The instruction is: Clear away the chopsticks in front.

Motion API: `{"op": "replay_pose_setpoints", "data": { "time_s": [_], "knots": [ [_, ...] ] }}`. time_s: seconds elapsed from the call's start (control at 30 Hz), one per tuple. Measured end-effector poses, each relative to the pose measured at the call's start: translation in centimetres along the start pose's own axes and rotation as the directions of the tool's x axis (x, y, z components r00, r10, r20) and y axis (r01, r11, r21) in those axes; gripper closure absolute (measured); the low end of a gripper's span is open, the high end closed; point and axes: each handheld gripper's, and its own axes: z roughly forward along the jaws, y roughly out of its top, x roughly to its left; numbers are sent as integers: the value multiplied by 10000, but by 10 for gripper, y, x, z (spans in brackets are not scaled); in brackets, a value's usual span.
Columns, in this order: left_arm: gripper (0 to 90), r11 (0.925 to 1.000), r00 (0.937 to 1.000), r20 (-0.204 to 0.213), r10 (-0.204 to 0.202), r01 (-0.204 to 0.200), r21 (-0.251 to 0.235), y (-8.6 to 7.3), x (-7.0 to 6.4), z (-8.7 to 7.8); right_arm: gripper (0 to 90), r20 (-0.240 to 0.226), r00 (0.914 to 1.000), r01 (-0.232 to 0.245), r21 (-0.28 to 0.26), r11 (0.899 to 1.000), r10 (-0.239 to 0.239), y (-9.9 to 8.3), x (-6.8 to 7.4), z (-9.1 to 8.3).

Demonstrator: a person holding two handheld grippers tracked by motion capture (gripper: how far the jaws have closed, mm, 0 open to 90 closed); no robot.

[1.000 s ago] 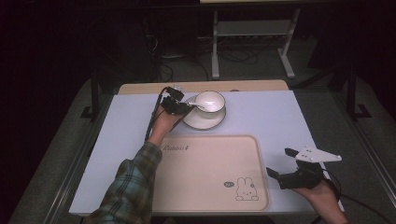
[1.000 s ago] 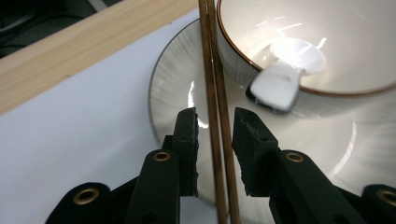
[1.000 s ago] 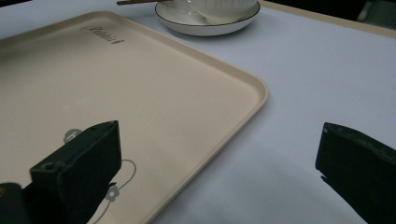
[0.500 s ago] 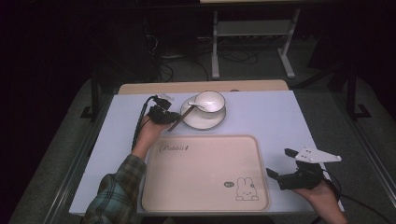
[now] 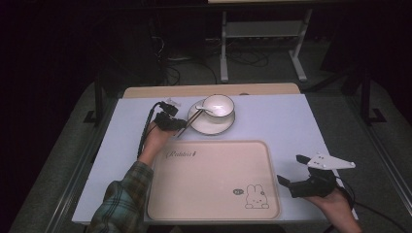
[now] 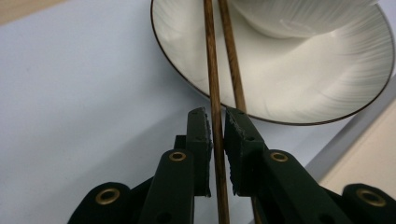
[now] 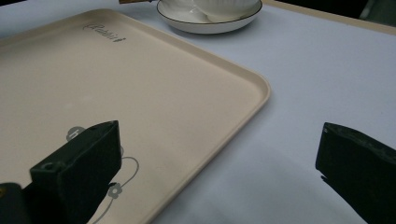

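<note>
A white bowl (image 5: 218, 105) sits on a white plate (image 5: 212, 125) at the far middle of the table. Two brown chopsticks (image 5: 190, 121) lean across the plate's left rim toward the bowl. My left gripper (image 5: 176, 127) is just left of the plate, shut on the chopsticks (image 6: 214, 93), which pass between its jaws. The plate (image 6: 299, 88) fills the top of the left gripper view. My right gripper (image 5: 290, 171) rests open at the tray's near right corner, jaws wide apart and empty. One black finger (image 7: 79, 158) hangs over the tray (image 7: 140, 93).
A beige tray (image 5: 214, 179) with a rabbit drawing (image 5: 256, 196) lies at the near middle of the pale blue table (image 5: 291, 121). A wooden board (image 5: 209, 90) borders the table's far edge. Metal stands and cables are on the dark floor beyond.
My left hand has pulled back toward the left and near side, drawing the chopsticks off the bowl toward the plate's rim. The right gripper has stayed in place.
</note>
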Motion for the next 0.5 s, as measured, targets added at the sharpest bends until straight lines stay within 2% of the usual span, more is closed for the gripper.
{"op": "replay_pose_setpoints", "data": {
  "time_s": [0.13,0.23,0.5],
  "knots": [
    [794,9998,9999,17,-137,137,147,-3,3,6,0,5,10000,-15,13,10000,15,0,0,0],
    [840,9997,9997,33,-234,233,110,-4,4,8,0,7,10000,-1,19,10000,1,-1,0,0],
    [847,9994,9993,108,-353,353,-62,-4,5,0,0,-1,10000,-38,-2,10000,38,-1,-1,0]
  ]
}}
